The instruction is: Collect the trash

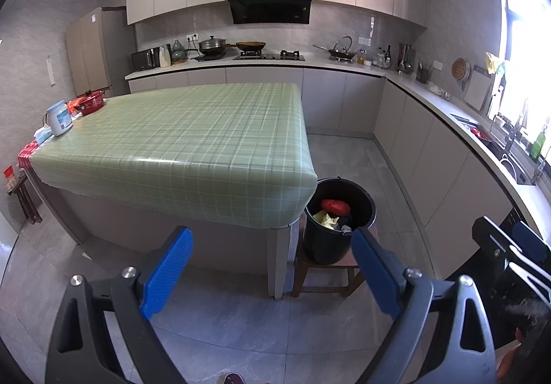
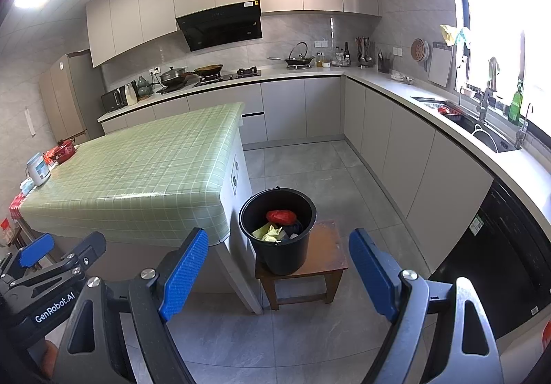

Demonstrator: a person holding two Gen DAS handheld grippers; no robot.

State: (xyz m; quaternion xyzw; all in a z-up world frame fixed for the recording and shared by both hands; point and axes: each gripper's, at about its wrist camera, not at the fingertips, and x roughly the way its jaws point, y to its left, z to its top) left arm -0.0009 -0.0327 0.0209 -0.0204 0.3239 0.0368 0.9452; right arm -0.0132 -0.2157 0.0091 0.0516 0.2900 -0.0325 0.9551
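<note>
A black bucket (image 2: 279, 246) stands on a low wooden stool (image 2: 327, 255) beside the corner of the table; in the left wrist view the bucket (image 1: 327, 239) is partly hidden by the table corner. Inside lie a red crumpled wrapper (image 2: 281, 216), yellow-green scraps (image 2: 270, 232) and something dark. My right gripper (image 2: 279, 246) is open and empty, held well back from the bucket. My left gripper (image 1: 270, 244) is open and empty too, facing the table's near side. Each gripper shows at the edge of the other's view: the right gripper (image 1: 509, 239) and the left gripper (image 2: 60, 251).
The table has a green checked cloth (image 1: 179, 143). At its far left end stand a red pot (image 1: 90, 103) and a white jar (image 1: 59, 118). An L-shaped kitchen counter (image 2: 378, 81) with hob, pans and sink (image 2: 489, 136) runs behind and right. Grey tiled floor (image 2: 310, 170) lies between.
</note>
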